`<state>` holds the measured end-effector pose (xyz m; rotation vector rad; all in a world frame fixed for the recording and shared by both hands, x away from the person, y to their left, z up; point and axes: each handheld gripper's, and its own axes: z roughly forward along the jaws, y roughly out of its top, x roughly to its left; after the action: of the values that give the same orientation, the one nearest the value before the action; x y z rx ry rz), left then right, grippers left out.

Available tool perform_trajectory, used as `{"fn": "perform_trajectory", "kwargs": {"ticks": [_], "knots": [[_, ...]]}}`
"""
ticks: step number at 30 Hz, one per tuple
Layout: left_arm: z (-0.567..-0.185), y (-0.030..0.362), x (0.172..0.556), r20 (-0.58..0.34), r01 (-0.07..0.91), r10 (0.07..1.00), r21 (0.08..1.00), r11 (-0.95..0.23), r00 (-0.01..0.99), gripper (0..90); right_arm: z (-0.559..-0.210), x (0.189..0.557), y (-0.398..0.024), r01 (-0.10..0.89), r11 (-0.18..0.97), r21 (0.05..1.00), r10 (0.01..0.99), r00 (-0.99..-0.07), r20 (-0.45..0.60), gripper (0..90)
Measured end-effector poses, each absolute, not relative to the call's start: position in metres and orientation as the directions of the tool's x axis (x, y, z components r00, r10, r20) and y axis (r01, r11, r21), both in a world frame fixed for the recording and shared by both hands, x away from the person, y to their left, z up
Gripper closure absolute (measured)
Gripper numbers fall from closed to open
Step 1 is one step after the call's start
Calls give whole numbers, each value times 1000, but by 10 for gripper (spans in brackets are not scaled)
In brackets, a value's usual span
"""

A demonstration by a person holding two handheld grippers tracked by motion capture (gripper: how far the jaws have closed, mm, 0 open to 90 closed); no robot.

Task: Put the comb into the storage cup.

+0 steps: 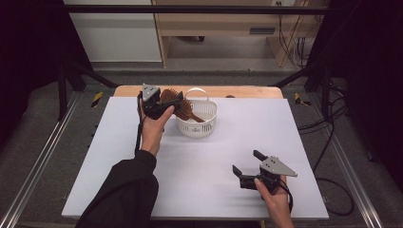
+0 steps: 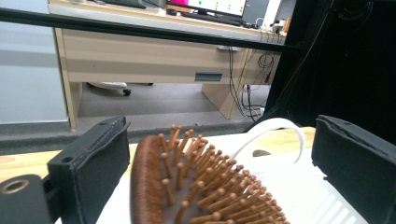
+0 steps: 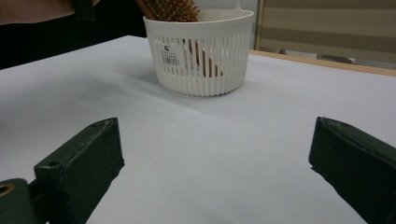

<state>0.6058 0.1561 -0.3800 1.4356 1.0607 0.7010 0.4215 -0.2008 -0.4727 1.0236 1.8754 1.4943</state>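
A wooden brush [image 1: 183, 108] is propped in a white basket [image 1: 204, 124] at the far side of the desk [image 1: 209, 190], its handle down inside. The left gripper [image 1: 166, 105] is held at the brush head, jaws spread around it without touching. The right gripper [image 1: 247, 166] is held low nearer the desk's front, jaws apart and empty.

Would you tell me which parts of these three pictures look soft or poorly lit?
High view: dark at both sides, white table evenly lit. Left gripper view: the hairbrush up close is slightly blurred, as are the jaws. Right gripper view: the basket is fairly sharp with a soft shadow at its base; the near jaws are blurred.
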Motion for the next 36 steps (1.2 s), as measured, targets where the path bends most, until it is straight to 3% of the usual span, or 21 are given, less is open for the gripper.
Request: {"fn": "perform_trajectory", "kwargs": {"ticks": [6, 22, 36], "knots": [[-377, 150, 604, -167, 217, 889, 973, 79, 427, 47, -473, 421, -200, 232, 105, 967, 815, -577, 49, 32], [-364, 137, 586, -24, 173, 879, 983, -67, 477, 46, -473, 421, -200, 225, 112, 968, 806, -590, 43, 34], [-359, 130, 577, -23, 169, 859, 983, -74, 511, 47, -472, 420, -200, 211, 78, 974, 794, -604, 67, 33]]}}
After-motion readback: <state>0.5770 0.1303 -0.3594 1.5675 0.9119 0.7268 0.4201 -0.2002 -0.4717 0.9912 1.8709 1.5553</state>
